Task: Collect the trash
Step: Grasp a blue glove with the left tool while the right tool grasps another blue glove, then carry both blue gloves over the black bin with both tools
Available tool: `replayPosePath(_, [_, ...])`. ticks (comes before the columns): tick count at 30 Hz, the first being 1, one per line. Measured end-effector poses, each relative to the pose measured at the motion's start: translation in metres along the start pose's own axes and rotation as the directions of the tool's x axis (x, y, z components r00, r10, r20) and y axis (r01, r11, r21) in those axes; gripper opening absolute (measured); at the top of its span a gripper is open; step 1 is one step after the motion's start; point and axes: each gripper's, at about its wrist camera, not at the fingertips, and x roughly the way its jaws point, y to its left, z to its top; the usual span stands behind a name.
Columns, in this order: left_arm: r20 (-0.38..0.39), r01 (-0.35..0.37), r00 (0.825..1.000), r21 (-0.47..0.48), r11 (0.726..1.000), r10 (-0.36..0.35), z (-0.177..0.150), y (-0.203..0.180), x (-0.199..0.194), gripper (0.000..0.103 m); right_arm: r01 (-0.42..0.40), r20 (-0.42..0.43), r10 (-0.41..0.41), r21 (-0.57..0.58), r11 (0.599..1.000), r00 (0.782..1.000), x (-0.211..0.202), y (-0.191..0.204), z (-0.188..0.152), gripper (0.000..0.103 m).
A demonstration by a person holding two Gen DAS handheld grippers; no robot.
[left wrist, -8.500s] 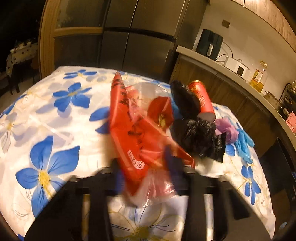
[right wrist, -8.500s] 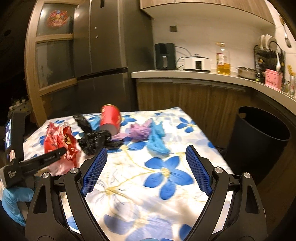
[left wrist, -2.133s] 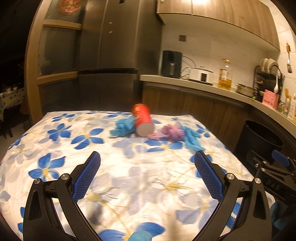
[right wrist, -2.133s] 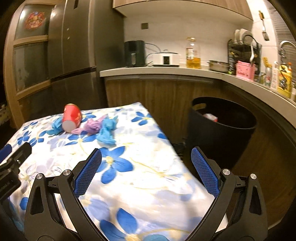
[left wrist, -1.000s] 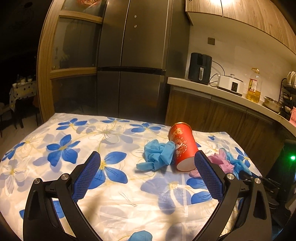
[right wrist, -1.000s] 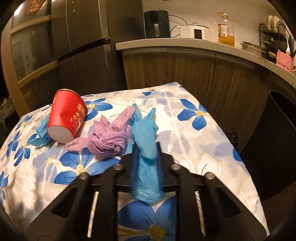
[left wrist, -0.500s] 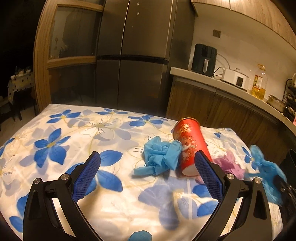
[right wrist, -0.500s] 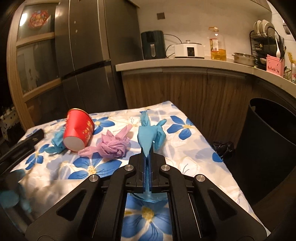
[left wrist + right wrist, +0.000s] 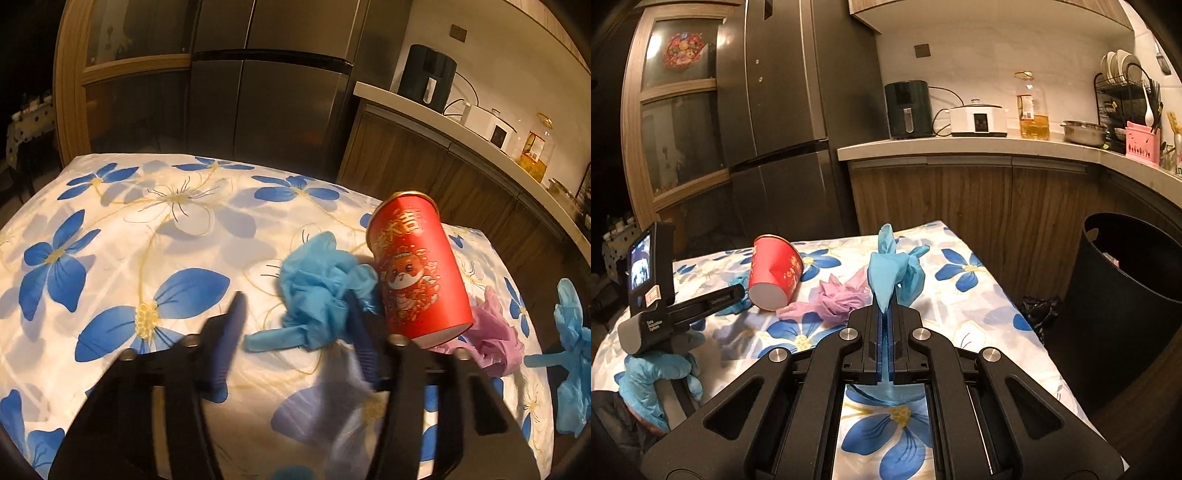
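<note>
My right gripper [image 9: 885, 314] is shut on a blue glove [image 9: 888, 275] and holds it up above the flowered tablecloth [image 9: 960, 295]; the glove also shows at the right edge of the left wrist view [image 9: 572, 354]. My left gripper [image 9: 295, 321] is partly closed, its blurred jaws on either side of a crumpled blue glove [image 9: 317, 291] on the cloth, not clamped. A red paper cup [image 9: 417, 269] lies on its side just right of that glove. A crumpled purple glove [image 9: 495, 332] lies beyond the cup.
A black trash bin [image 9: 1126, 295] stands on the floor right of the table, with a black bag [image 9: 1039, 306] at its foot. A wooden counter [image 9: 979, 147] with appliances and a steel fridge [image 9: 266, 92] stand behind. The left gripper's body [image 9: 665, 314] shows left.
My left gripper moved in on the crumpled blue glove and its jaws have narrowed around it. My right gripper has lifted its blue glove higher off the cloth.
</note>
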Motion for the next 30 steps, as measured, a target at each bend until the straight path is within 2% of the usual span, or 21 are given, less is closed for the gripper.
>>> replayPosePath(3, [0.007,0.02,1.0,0.0,1.0,-0.02,-0.001,0.0,-0.002,0.018,-0.004,-0.008,0.004,0.002,1.0,1.0,-0.003,-0.001,-0.002,0.002])
replayPosePath(6, [0.02,0.032,0.999,-0.024,0.999,-0.031,-0.003,0.005,-0.009,0.006,-0.006,-0.009,0.006,0.003,1.0,1.0,-0.009,-0.002,-0.003,0.002])
replayPosePath(12, [0.063,0.046,0.997,-0.124,0.991,-0.039,-0.013,0.025,-0.037,0.002,-0.001,0.009,0.001,0.009,1.0,1.0,-0.025,-0.008,-0.003,0.002])
replayPosePath(14, [0.09,0.047,0.995,-0.124,0.991,-0.035,-0.017,0.026,-0.052,0.002,0.0,0.016,0.0,0.013,1.0,1.0,-0.031,-0.011,-0.003,0.002])
replayPosePath(17, [0.147,0.047,0.988,-0.083,0.995,-0.035,-0.025,0.017,-0.079,0.002,0.004,0.028,-0.004,0.019,1.0,1.0,-0.042,-0.017,-0.004,0.002])
replayPosePath(22, [0.211,0.093,0.974,-0.023,0.995,-0.086,-0.039,-0.002,-0.121,0.002,0.009,0.05,-0.01,0.026,1.0,0.999,-0.06,-0.025,-0.004,0.001])
replayPosePath(30, [0.215,0.204,0.952,0.081,0.976,-0.217,-0.056,-0.054,-0.157,0.002,0.027,0.079,-0.03,0.04,0.999,0.996,-0.09,-0.039,-0.005,0.001])
